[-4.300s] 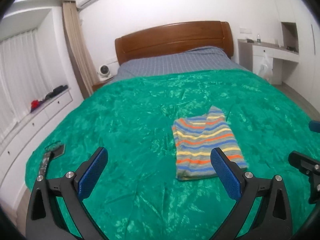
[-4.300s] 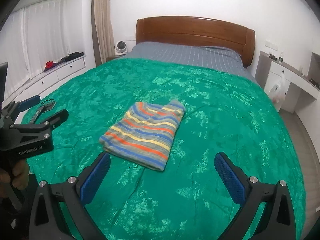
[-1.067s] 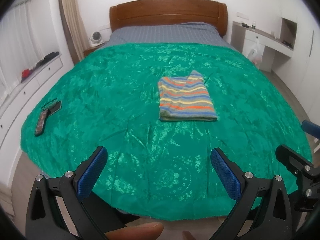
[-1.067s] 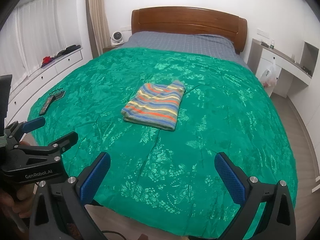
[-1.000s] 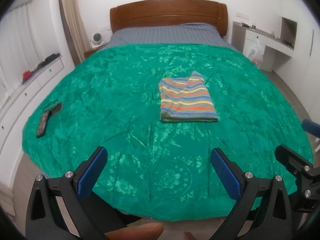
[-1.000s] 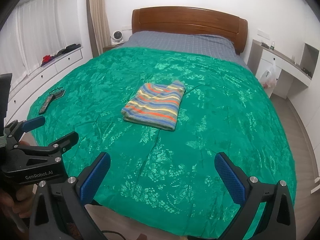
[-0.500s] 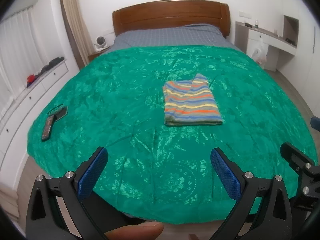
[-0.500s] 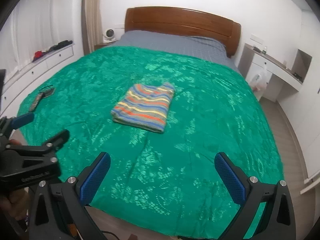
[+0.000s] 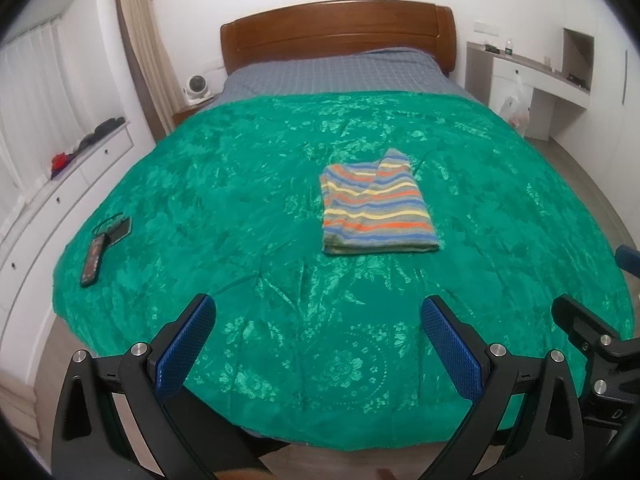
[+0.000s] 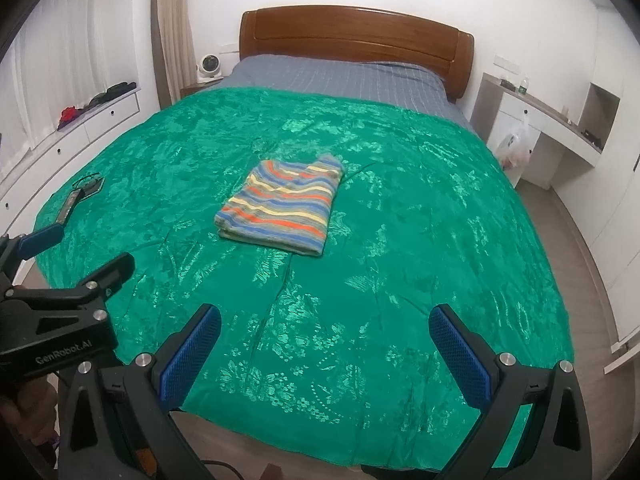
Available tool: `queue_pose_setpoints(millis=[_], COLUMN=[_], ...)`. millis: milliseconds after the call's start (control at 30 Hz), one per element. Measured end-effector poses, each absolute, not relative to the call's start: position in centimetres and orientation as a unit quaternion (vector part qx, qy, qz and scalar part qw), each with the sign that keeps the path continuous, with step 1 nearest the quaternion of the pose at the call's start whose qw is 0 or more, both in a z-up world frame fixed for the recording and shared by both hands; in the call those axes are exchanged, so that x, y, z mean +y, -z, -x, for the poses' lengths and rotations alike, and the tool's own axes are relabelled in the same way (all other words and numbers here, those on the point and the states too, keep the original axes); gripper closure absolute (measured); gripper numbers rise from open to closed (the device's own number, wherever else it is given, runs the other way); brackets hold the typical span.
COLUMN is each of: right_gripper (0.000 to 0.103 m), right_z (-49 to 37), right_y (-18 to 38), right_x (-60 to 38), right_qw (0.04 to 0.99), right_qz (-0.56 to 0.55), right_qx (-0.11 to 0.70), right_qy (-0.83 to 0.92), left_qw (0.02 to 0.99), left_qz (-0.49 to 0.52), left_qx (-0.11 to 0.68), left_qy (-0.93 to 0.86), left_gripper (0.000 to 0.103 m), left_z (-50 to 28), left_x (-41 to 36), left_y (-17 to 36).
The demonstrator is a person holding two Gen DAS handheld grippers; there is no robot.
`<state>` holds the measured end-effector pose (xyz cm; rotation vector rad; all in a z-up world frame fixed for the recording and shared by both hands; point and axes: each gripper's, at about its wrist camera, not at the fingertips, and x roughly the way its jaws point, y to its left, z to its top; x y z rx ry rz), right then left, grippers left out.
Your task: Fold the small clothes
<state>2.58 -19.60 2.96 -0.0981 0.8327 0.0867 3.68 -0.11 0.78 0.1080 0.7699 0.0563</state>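
My left gripper (image 9: 316, 332) sat at the bottom of the left wrist frame, jaws spread wide w/ nothing between them, blue pads (image 9: 185, 346) facing in. It hung over the near edge of the green bedspread (image 9: 248, 216), not touching the cloth as far as I could tell. My right gripper (image 10: 325, 344) was the same in the right wrist frame: jaws wide apart, empty, low center of frame, above the bedspread's near edge.

The striped garment (image 9: 374, 204) lay folded into a neat rectangle, center-right of the left wrist frame and a bit above middle, flat on the bedspread and well apart from both grippers. In the right wrist frame it (image 10: 284, 206) sat center-left, turned at a slant, one corner toward the headboard (image 10: 356, 44).

Other bits: a remote (image 9: 93, 260) and a small dark flat item beside it lay near the bedspread's left edge, mid-left of the left wrist frame. Grey checked sheet (image 9: 340, 72) showed past the green cover, below the wooden headboard, upper center. A small white fan (image 9: 195, 86) stood upper left, by the curtain (image 9: 140, 40). A plastic bag (image 9: 516, 108) hung at the white desk, upper right. In the right wrist frame my left gripper's body showed at lower left, w/ a bit of my hand (image 10: 28, 408) under it.
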Motion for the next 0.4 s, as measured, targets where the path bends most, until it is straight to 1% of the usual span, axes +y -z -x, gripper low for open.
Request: queue_pose_setpoints(millis=[400], right_gripper=[0.001], right_z=[-2.8], right_y=[-2.3], right_x=[-21.0], right_qw=[0.911], right_qz=[0.035], right_qx=[0.41], right_qy=[-0.031], left_qw=[0.928], left_qz=[-0.054], left_qx=[0.367], left_qy=[-0.031], left_gripper=[0.0], left_z=[-3.5], left_x=[-0.5], left_y=[-0.7])
